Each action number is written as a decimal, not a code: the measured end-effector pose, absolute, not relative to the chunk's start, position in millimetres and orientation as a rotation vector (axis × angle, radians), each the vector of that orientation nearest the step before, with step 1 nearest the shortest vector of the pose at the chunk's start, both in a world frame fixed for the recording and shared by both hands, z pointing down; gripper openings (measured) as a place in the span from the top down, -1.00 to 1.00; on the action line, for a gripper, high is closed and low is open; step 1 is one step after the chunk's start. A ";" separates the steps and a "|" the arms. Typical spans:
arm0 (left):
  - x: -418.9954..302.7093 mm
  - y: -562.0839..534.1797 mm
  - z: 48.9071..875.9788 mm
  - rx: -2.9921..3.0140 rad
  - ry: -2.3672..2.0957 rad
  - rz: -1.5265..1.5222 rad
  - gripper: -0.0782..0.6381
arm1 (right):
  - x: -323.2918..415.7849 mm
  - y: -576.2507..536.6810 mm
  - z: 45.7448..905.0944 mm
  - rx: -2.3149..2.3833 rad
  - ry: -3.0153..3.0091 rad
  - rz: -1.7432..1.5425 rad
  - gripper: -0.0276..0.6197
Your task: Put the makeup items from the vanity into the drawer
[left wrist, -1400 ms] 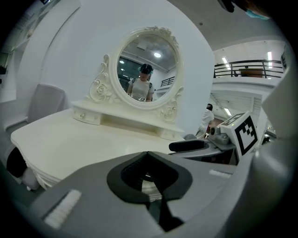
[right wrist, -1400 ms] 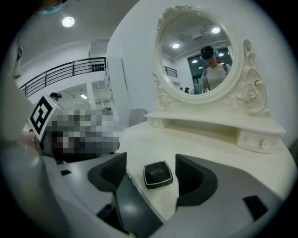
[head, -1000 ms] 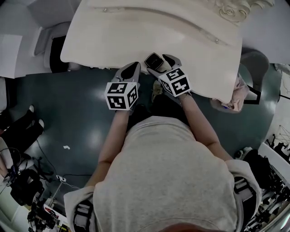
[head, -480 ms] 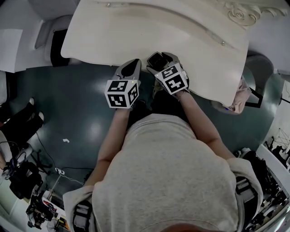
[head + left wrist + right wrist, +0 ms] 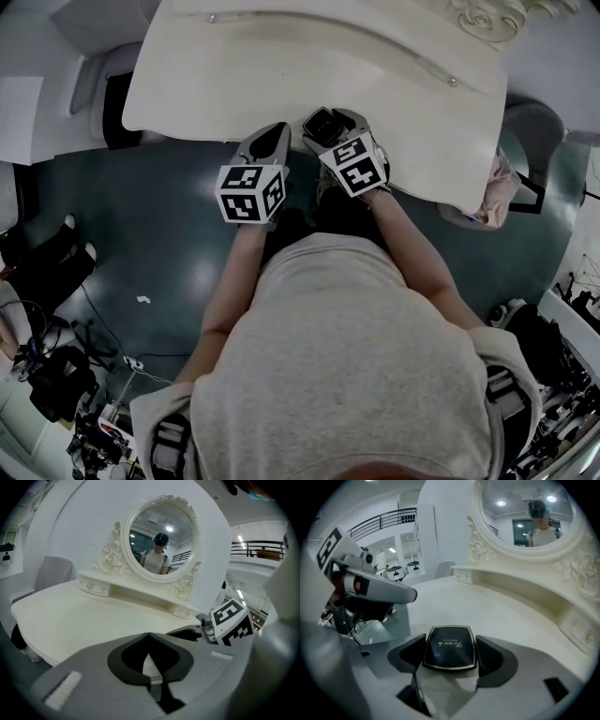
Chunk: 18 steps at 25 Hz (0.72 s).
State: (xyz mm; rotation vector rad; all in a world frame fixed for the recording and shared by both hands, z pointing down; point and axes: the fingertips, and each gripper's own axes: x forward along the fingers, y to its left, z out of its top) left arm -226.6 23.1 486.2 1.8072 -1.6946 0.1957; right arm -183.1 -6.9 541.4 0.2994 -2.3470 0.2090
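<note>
My right gripper [image 5: 449, 654] is shut on a flat black compact with a gold rim [image 5: 449, 647], held level above the near edge of the cream vanity top [image 5: 497, 616]. From the head view the compact [image 5: 320, 123] shows just ahead of the right gripper [image 5: 330, 128] at the vanity's front edge. My left gripper [image 5: 270, 141] sits right beside it on the left, shut with nothing between its jaws [image 5: 151, 660]. I see no drawer in any view.
A round mirror in an ornate cream frame [image 5: 159, 538] stands at the back of the vanity above a low shelf with small drawers [image 5: 96, 587]. A pinkish stool or cushion [image 5: 495, 192] sits right of the vanity. Dark green floor [image 5: 159, 234] lies below the front edge.
The right gripper with the compact has shifted slightly left and forward along the vanity's front edge. The left gripper has barely moved.
</note>
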 end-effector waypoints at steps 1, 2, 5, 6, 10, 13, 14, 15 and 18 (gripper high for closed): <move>-223.9 21.1 486.1 1.819 -1.684 0.197 0.76 | -179.7 -10.1 537.1 0.326 -2.360 0.234 -0.10; -221.4 18.6 486.1 1.828 -1.674 0.199 0.76 | -175.8 -13.9 533.4 0.348 -2.368 0.250 -0.10; -211.7 6.7 485.4 1.854 -1.654 0.200 0.76 | -159.1 -28.9 525.4 0.405 -2.376 0.259 -0.10; -206.6 0.7 484.9 1.870 -1.642 0.202 0.76 | -151.5 -35.4 523.1 0.434 -2.380 0.262 -0.10; -180.8 -26.7 480.5 1.964 -1.563 0.215 0.76 | -118.0 -62.8 515.2 0.562 -2.383 0.278 -0.10; -157.6 -48.6 474.8 2.038 -1.506 0.221 0.76 | -88.2 -82.0 508.6 0.660 -2.381 0.295 -0.10; -149.3 -56.3 473.0 2.060 -1.488 0.228 0.76 | -77.8 -88.3 505.9 0.694 -2.383 0.302 -0.10; -140.7 -63.8 471.3 2.080 -1.472 0.234 0.76 | -67.4 -94.4 503.2 0.724 -2.385 0.309 -0.10; -114.3 -84.3 466.5 2.134 -1.420 0.251 0.76 | -37.2 -111.0 496.5 0.807 -2.388 0.327 -0.10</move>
